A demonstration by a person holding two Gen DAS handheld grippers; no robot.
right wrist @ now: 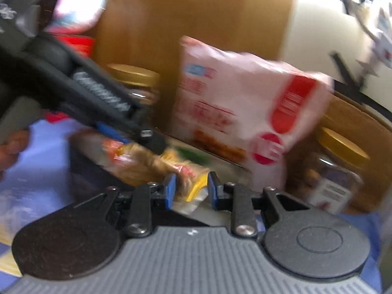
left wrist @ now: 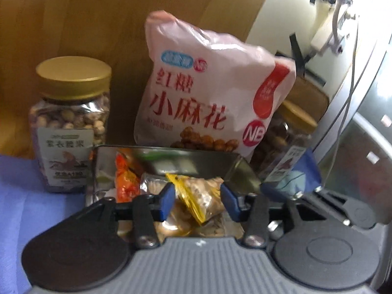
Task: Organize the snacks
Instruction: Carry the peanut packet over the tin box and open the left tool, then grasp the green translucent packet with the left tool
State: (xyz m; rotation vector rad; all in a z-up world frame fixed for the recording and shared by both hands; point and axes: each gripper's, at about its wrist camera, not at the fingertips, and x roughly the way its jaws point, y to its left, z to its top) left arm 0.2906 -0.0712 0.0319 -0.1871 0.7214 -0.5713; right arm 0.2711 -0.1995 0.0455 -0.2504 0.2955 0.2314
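Note:
A shiny metal tin (left wrist: 166,158) holds several small snack packets. My left gripper (left wrist: 198,196) hovers over it with a yellow-and-clear packet (left wrist: 196,193) lying between its blue pads; the pads do not visibly pinch it, so I read it as open. An orange packet (left wrist: 125,181) lies at the tin's left. In the right wrist view, my right gripper (right wrist: 191,188) is shut on a clear packet with yellow and red print (right wrist: 189,191), its end hanging below the pads at the tin's (right wrist: 83,166) near edge. The left gripper (right wrist: 152,139) reaches in from the upper left.
A pink snack bag (left wrist: 208,93) stands right behind the tin, with a gold-lidded nut jar (left wrist: 68,122) to its left and another (left wrist: 289,132) to its right. A wooden panel (left wrist: 98,12) closes the back. Blue cloth (left wrist: 19,196) covers the table. A hand (right wrist: 12,147) shows at far left.

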